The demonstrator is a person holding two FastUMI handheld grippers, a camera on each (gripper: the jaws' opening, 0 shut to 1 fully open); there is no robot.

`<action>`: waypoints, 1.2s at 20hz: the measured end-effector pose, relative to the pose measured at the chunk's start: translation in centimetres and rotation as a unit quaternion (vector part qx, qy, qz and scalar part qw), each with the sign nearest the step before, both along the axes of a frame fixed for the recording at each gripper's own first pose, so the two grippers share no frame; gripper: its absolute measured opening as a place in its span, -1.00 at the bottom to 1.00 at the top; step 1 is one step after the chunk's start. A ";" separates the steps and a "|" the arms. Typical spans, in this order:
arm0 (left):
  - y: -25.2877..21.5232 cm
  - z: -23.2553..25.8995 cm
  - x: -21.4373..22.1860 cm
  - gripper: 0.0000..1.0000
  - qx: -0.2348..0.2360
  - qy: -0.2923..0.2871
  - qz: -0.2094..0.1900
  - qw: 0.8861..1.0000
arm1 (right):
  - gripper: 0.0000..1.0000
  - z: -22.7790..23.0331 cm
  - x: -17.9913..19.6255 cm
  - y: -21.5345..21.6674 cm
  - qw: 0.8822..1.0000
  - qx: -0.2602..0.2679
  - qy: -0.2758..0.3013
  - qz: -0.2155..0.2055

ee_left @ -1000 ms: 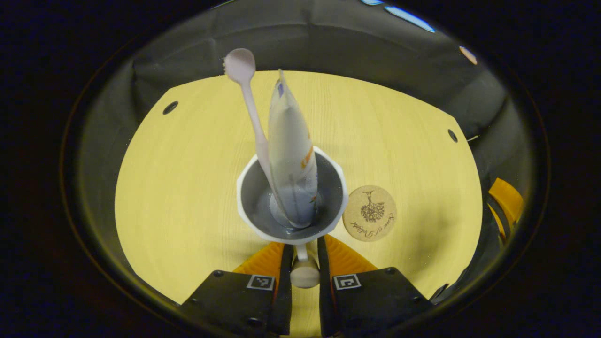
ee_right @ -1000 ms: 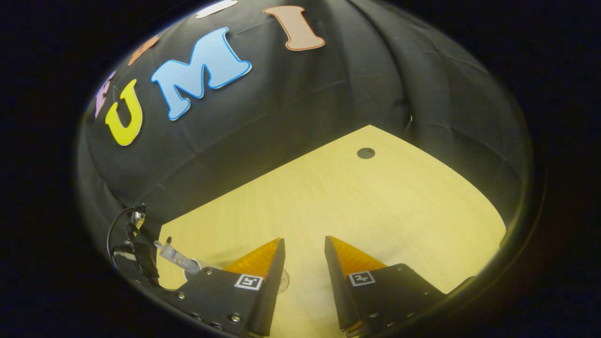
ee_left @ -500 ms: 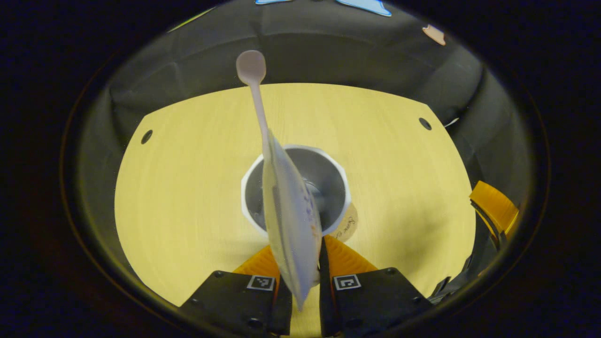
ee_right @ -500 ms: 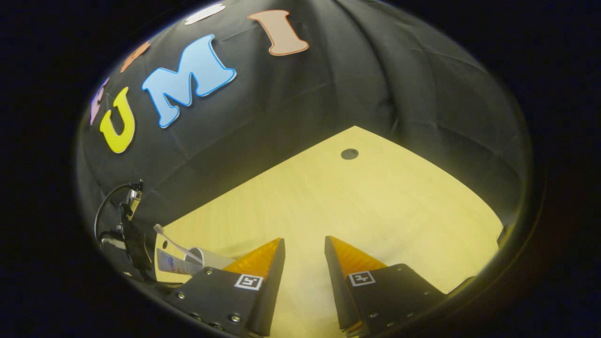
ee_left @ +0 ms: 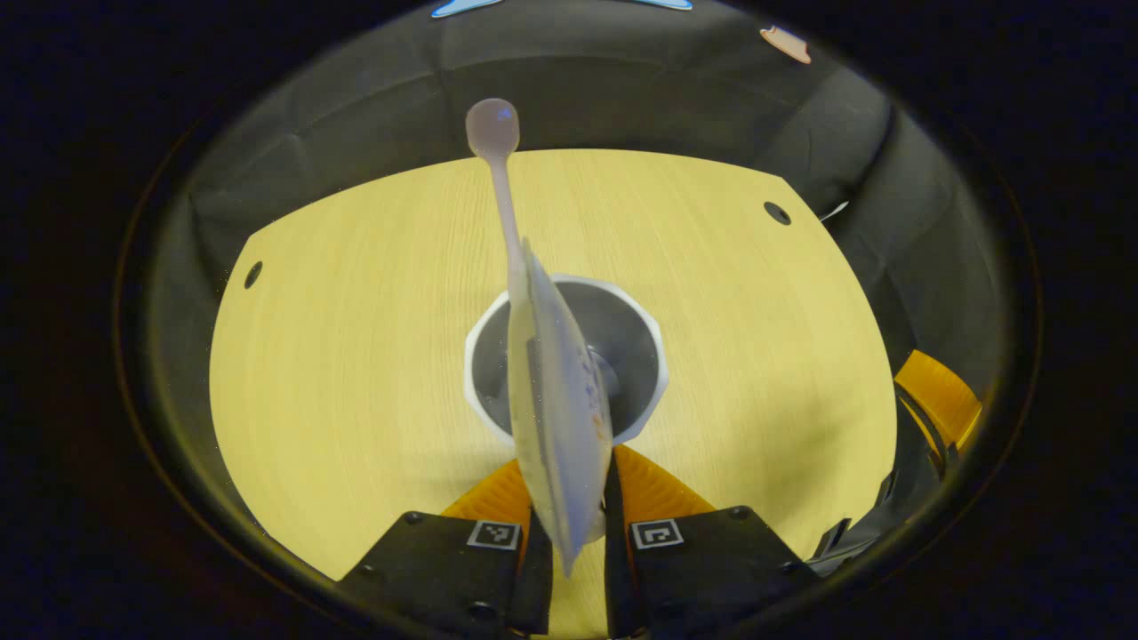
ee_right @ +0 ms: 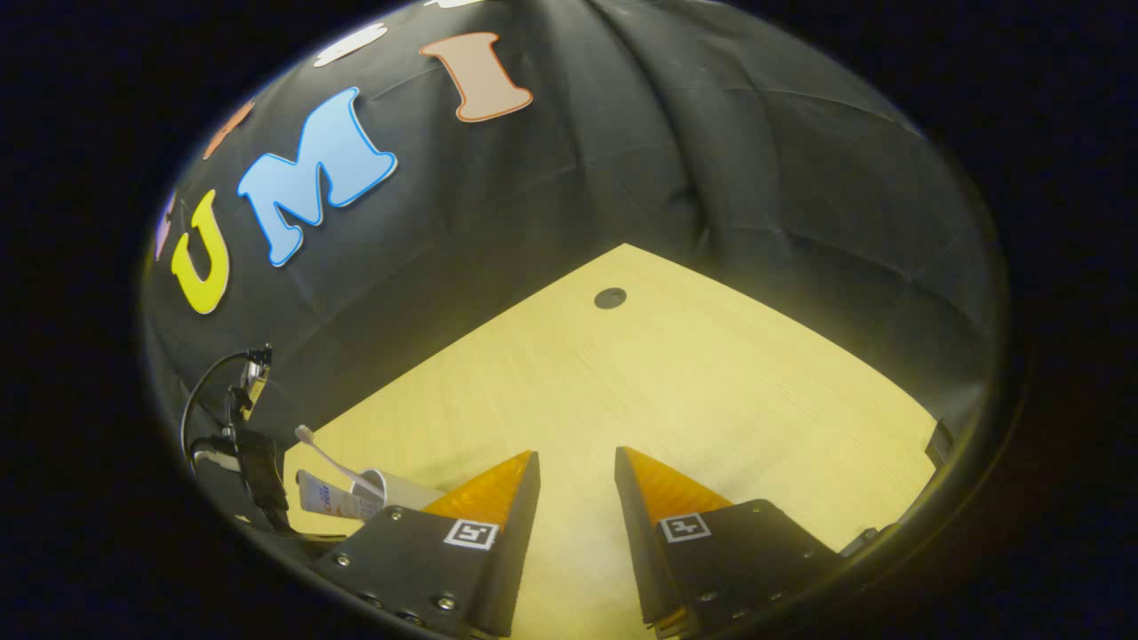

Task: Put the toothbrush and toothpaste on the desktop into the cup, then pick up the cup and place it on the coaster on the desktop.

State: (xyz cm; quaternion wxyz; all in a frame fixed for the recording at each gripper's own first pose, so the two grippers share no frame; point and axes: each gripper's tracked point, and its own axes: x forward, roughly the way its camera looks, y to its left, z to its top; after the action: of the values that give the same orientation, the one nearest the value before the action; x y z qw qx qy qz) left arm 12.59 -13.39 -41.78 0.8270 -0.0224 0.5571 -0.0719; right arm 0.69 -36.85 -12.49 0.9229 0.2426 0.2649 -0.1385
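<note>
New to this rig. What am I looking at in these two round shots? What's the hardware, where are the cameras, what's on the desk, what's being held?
No robot arm here: a person holds a two-finger gripper in each hand, and a fisheye camera rides on each, looking forward past its own fingers.

In the left gripper view, the left gripper has its jaws nearly closed around the handle of a white cup, though the toothpaste tube hides the contact. The cup also holds a toothbrush and sits over the wooden desktop. The other gripper shows at the right edge.

In the right gripper view, the right gripper hangs open over the bare desktop, holding nothing. The cup shows small at lower left.
</note>
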 end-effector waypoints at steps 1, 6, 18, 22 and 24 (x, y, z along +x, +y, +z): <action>0.1 -0.2 -0.1 -0.38 0.002 0.002 0.001 1.000 | 0.03 -0.1 -0.1 -0.3 1.000 0.000 0.001 -0.001; 0.3 -1.1 -0.7 -0.38 0.005 0.005 0.010 1.000 | 0.03 -0.5 -0.2 -0.2 1.000 0.002 0.007 0.003; 0.5 -1.3 -1.8 -0.37 0.025 -0.003 0.015 1.000 | 0.03 -0.5 -0.3 -0.4 1.000 0.003 0.009 0.004; 0.0 -1.7 -1.9 -0.31 0.026 0.002 0.016 1.000 | 0.03 -0.4 -0.5 -0.4 1.000 0.004 0.007 0.006; -0.3 -2.3 -2.3 -0.26 0.018 0.016 0.019 1.000 | 0.03 -0.3 -0.6 -0.4 1.000 0.005 0.005 0.008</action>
State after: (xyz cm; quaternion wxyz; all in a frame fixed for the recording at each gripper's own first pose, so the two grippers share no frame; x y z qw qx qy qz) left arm 10.26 -13.67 -44.05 0.8195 -0.0190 0.5709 -0.0453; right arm 0.11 -37.28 -12.76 0.9217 0.2440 0.2718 -0.1307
